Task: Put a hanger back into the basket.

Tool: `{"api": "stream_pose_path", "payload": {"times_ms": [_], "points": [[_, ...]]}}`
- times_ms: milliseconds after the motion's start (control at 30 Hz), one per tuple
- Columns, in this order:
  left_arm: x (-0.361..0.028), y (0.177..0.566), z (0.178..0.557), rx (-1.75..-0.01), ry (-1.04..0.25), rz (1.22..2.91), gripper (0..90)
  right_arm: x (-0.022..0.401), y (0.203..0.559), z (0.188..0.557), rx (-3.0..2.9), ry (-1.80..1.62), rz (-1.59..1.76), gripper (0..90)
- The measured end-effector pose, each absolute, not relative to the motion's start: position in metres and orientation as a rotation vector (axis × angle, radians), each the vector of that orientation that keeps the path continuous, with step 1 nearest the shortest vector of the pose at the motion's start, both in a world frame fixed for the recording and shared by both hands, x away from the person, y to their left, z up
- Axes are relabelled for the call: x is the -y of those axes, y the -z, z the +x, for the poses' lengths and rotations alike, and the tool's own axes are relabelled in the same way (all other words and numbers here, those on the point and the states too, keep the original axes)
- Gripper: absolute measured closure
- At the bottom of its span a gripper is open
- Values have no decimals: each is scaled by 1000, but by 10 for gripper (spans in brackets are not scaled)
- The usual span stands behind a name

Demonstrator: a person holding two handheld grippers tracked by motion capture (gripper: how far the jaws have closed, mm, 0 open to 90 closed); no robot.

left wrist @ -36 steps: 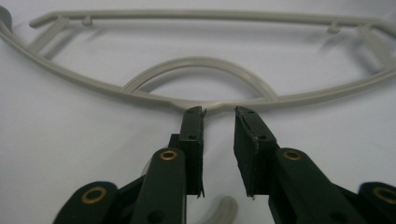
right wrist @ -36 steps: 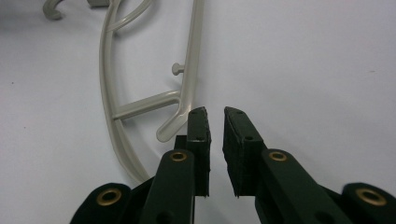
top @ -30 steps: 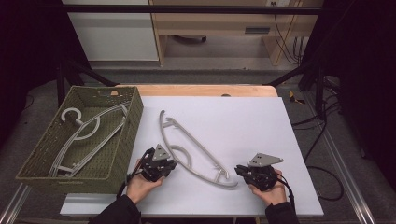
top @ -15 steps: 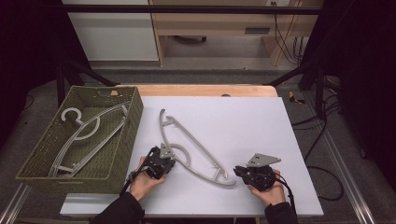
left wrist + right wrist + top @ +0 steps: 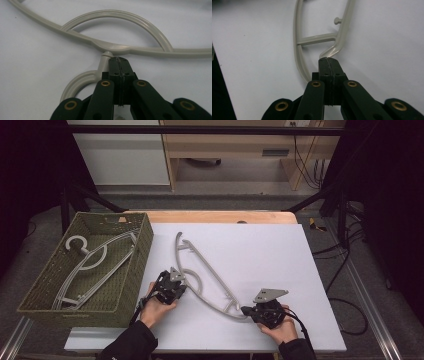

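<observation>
high view first, from the left: a green woven basket (image 5: 131, 270) sits on the left part of the white surface (image 5: 260, 250), and a grey plastic hanger (image 5: 95, 265) lies flat inside it. just right of the basket, a hand holds the left tongs (image 5: 181, 284), which sit at the middle of a second grey hanger (image 5: 207, 275) lying flat on the surface. that hanger runs slantwise from its far end near the middle of the surface down to the near right, where the other hand holds the right tongs (image 5: 246, 310) at its near end.

left gripper view: the left tongs (image 5: 121, 60) are pressed fully together, pads meeting with nothing between them, and their tips sit just beside the neck of the hanger's hook (image 5: 82, 80), close under the arm of the hanger (image 5: 150, 51). their jaws have just been closing.

right gripper view: the right tongs (image 5: 329, 60) are also shut pad against pad, empty, with the tips touching or almost touching the bent end of the hanger (image 5: 322, 38); i cannot tell which. these jaws have just been closing too.
</observation>
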State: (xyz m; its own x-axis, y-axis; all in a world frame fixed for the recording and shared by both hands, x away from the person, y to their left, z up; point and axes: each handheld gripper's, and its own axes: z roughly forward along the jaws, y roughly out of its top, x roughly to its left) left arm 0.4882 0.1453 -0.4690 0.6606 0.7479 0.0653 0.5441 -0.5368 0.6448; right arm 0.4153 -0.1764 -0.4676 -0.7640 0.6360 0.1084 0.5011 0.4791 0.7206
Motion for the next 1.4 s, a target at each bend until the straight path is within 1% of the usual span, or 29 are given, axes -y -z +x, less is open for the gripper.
{"api": "stream_pose_path", "payload": {"times_ms": [133, 367, 700, 767, 867, 967, 1000, 1067, 1100, 1200, 1233, 1300, 1400], "points": [[-141, 469, 497, -1017, -452, 2270, 900, 170, 470, 414, -2573, -1190, 962, 900], [-134, 469, 509, -1058, -476, 2258, 900, 144, 473, 409, -2623, -1217, 906, 900], [-138, 471, 517, -1098, -473, 2199, 897, 115, 478, 407, -2643, -1259, 884, 900], [-138, 468, 513, -1101, -449, 2174, 872, 115, 478, 407, -2630, -1261, 883, 900], [-134, 460, 498, -1073, -442, 2128, 842, 127, 471, 408, -2554, -1298, 887, 899], [-127, 453, 481, -1026, -408, 2100, 763, 148, 464, 410, -2467, -1324, 942, 891], [-125, 452, 476, -1019, -392, 2102, 720, 155, 462, 411, -2442, -1321, 955, 883], [-121, 453, 469, -974, -367, 2118, 698, 168, 461, 412, -2410, -1306, 979, 881], [-118, 454, 467, -962, -362, 2123, 699, 174, 460, 413, -2395, -1299, 997, 884], [-108, 457, 464, -905, -340, 2134, 784, 186, 457, 414, -2359, -1289, 1012, 900], [-105, 458, 463, -889, -334, 2146, 825, 189, 456, 414, -2355, -1290, 1014, 900], [-98, 461, 462, -877, -295, 2159, 867, 192, 455, 415, -2346, -1290, 1026, 900], [-87, 465, 457, -842, -266, 2202, 896, 194, 456, 415, -2344, -1282, 1022, 900]]}}
